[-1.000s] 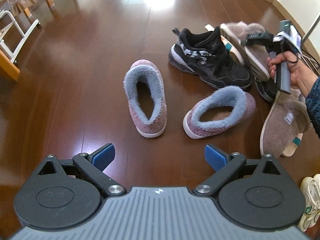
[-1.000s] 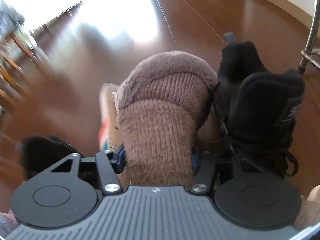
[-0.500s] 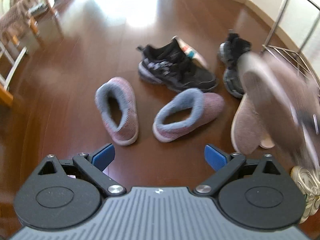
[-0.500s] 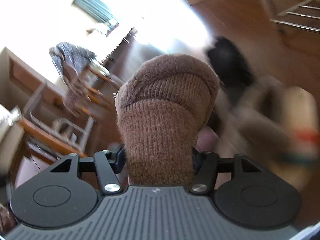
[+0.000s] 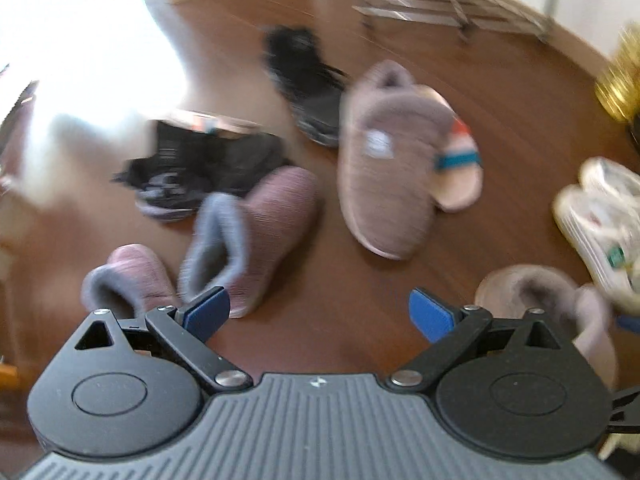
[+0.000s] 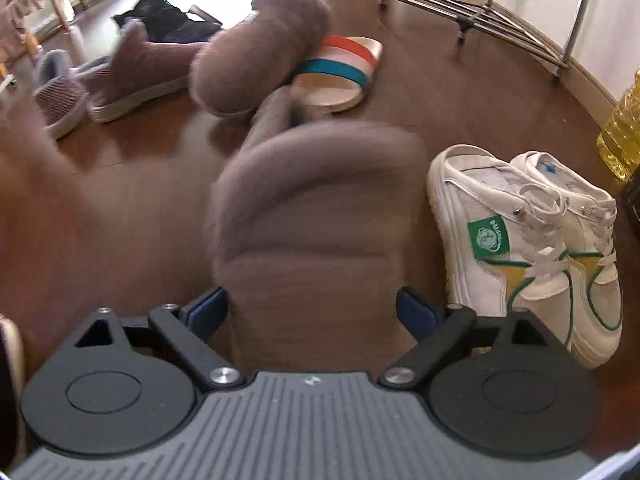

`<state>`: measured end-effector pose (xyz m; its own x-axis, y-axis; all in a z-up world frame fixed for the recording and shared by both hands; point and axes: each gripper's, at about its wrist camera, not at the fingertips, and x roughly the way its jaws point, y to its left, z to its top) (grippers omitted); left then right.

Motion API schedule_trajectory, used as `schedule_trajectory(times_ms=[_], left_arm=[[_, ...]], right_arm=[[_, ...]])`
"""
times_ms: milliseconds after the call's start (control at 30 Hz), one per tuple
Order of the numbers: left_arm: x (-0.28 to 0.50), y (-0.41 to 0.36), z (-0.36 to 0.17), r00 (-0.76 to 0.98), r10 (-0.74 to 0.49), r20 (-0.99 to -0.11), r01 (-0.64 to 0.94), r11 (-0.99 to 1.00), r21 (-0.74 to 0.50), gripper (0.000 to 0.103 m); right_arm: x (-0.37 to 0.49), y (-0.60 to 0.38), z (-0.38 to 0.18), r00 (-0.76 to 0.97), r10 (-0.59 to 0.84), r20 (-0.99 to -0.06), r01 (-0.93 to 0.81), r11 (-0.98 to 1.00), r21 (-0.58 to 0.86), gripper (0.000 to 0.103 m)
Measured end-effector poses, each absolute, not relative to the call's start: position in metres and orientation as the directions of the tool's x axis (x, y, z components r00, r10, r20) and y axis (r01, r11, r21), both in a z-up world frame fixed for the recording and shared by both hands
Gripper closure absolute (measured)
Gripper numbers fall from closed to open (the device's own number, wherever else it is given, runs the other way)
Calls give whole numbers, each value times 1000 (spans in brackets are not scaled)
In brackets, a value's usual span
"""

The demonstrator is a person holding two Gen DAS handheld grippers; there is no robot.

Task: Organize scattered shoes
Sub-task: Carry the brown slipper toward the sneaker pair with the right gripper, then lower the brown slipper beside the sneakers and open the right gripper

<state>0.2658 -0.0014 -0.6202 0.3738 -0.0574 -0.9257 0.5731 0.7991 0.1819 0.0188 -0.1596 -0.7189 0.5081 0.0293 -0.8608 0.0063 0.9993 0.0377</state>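
My right gripper (image 6: pixel 312 312) has its jaws opening. A blurred brown fuzzy slipper (image 6: pixel 316 216) lies between them, and the blue pads stand just off its sides. Its mate (image 6: pixel 260 52) lies further off on a striped slide (image 6: pixel 340 76). A pair of white sneakers (image 6: pixel 532 240) stands right beside the released slipper. My left gripper (image 5: pixel 318 314) is open and empty above the floor. Ahead of it are two pink slippers with grey lining (image 5: pixel 256 232), black sneakers (image 5: pixel 200 168) and the brown mate (image 5: pixel 380 168). The released slipper (image 5: pixel 540 296) shows at the lower right.
A metal shoe rack (image 6: pixel 480 16) stands along the wall at the back right. A yellow oil bottle (image 6: pixel 624 128) sits at the right edge beyond the white sneakers. Wooden furniture legs (image 6: pixel 28 36) show at the far left. Dark wood floor lies between the shoes.
The right gripper carried the brown slipper across to the white sneakers and spread its jaws off it. The left gripper swung right, so the shoe rack and white sneakers came into its view.
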Motion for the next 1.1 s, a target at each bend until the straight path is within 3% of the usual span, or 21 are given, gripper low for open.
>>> schedule_trajectory(times_ms=[133, 200, 300, 400, 467, 600, 667, 867, 1100], left_arm=[[275, -3, -624, 375, -44, -926, 551, 814, 185, 5], [285, 4, -622, 363, -15, -932, 500, 847, 181, 5], [291, 31, -597, 368, -74, -927, 372, 925, 74, 5], [276, 51, -577, 374, -146, -916, 350, 937, -7, 5], [260, 58, -570, 407, -150, -901, 384, 923, 20, 5], [214, 67, -558, 415, -12, -910, 450, 872, 193, 5], [192, 64, -549, 423, 24, -906, 473, 847, 244, 5], [144, 35, -557, 440, 124, -890, 591, 707, 390, 4], [97, -7, -579, 451, 90, -888, 673, 619, 405, 4]], right_arm=[[-3, -169, -697, 439, 59, -897, 8, 998, 70, 1], [-5, -161, -696, 401, 61, -914, -106, 994, 20, 1], [18, -145, -716, 350, 58, -935, -179, 984, -6, 1], [27, -133, -738, 408, 34, -912, -221, 973, -62, 1], [31, -130, -763, 421, -7, -907, -220, 969, -109, 1], [15, -121, -784, 512, -92, -854, -215, 949, -231, 2], [9, -126, -781, 508, -94, -856, -184, 959, -215, 11], [-4, -148, -779, 533, -98, -840, -145, 968, -205, 13], [-5, -162, -782, 565, -145, -812, -87, 969, -233, 14]])
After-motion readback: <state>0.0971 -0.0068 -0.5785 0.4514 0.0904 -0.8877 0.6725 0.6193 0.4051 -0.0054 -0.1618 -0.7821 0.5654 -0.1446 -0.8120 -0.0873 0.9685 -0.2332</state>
